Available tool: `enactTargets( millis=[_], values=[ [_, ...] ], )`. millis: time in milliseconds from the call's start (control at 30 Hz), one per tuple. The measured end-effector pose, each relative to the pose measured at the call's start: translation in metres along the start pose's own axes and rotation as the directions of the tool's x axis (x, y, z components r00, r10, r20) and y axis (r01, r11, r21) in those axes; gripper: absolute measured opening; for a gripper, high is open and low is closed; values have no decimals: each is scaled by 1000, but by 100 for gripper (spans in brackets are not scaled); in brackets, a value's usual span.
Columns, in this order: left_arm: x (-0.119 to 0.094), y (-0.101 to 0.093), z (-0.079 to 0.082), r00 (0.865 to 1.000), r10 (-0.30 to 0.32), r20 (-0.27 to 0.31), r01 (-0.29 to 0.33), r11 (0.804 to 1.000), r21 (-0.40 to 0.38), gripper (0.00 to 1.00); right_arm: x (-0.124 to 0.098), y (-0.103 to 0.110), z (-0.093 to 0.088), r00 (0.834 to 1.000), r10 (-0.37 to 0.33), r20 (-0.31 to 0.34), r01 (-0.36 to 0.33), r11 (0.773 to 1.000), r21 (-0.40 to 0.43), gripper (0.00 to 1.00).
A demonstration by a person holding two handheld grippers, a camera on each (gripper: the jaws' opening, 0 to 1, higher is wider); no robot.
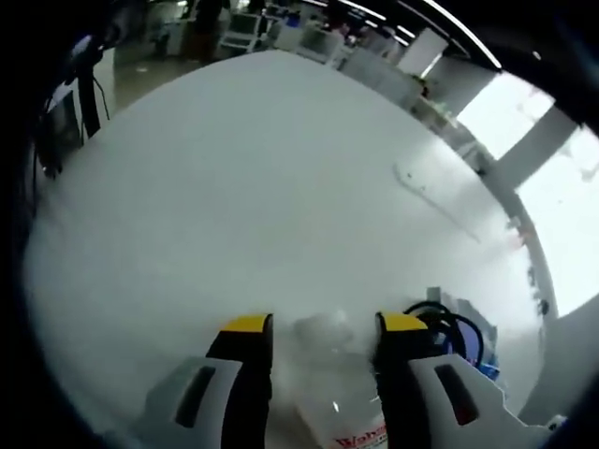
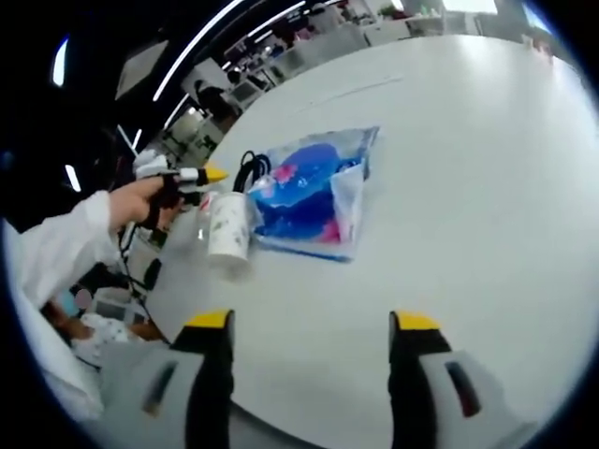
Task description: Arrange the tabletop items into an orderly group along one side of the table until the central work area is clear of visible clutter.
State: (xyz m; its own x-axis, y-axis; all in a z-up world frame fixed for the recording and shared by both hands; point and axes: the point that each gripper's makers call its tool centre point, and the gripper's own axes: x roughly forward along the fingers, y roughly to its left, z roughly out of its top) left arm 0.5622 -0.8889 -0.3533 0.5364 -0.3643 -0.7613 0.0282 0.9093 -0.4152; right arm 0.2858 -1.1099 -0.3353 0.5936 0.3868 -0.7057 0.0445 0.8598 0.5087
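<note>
Left gripper view: left hand-held gripper (image 1: 323,341) rises from 6 o'clock, yellow-tipped jaws spread with a clear plastic bottle (image 1: 339,402) lying between them. Bottle cap end (image 1: 323,329) points to 12 o'clock, red lettering on its label at the bottom edge. Cannot tell whether the jaws touch the bottle; they look set around it rather than pinching. At 4 o'clock, just beside the right jaw, a black cable (image 1: 447,323) and the blue bag (image 1: 473,341) edge. Rest of the white surface (image 1: 243,187) runs bare toward 12 o'clock; a faint pale strip (image 1: 435,198) lies at 2 o'clock, too blurred to identify.

Right gripper view: right hand-held gripper (image 2: 314,323) at 6 o'clock, jaws spread wide, nothing between them, hovering over the surface (image 2: 468,187) near its edge. This view gives the whole group from outside: transparent bag (image 2: 314,192) near centre toward 11 o'clock, holding blue and pink items, lying flat. The bottle (image 2: 227,229) sits touching the bag's 9 o'clock side, cable (image 2: 247,168) coiled just above. The other hand-held gripper (image 2: 201,176) comes in from 9 o'clock, held by a person's hand (image 2: 140,201) in a white sleeve (image 2: 56,248), yellow tip right at the bottle's top end.

Group sits close to the surface's edge at 9 o'clock; the stretch toward 3 o'clock is bare.
</note>
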Motion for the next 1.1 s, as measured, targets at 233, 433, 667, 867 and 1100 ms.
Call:
enactTargets(
  millis=[233,433,667,867,1100],
  values=[
    [0,-3,-3,1000,-10,-13,10,999,-51,27,-1,-4,1,1000,-7,11,7,1000,18,65],
    [-1,-7,-4,999,-34,-24,33,997,-66,19,-3,-4,2,1000,-13,27,12,999,32,64],
    [-12,-9,-4,998,-57,-13,55,996,-74,18,-3,-4,2,999,-13,37,11,999,42,64],
    [-23,-15,0,996,-90,-2,89,995,-52,18,-3,1,6,999,-2,44,1,999,36,64],
    [-36,-22,2,993,-119,20,119,993,-13,17,-4,6,11,998,6,55,-8,1000,24,63]
  ],
)
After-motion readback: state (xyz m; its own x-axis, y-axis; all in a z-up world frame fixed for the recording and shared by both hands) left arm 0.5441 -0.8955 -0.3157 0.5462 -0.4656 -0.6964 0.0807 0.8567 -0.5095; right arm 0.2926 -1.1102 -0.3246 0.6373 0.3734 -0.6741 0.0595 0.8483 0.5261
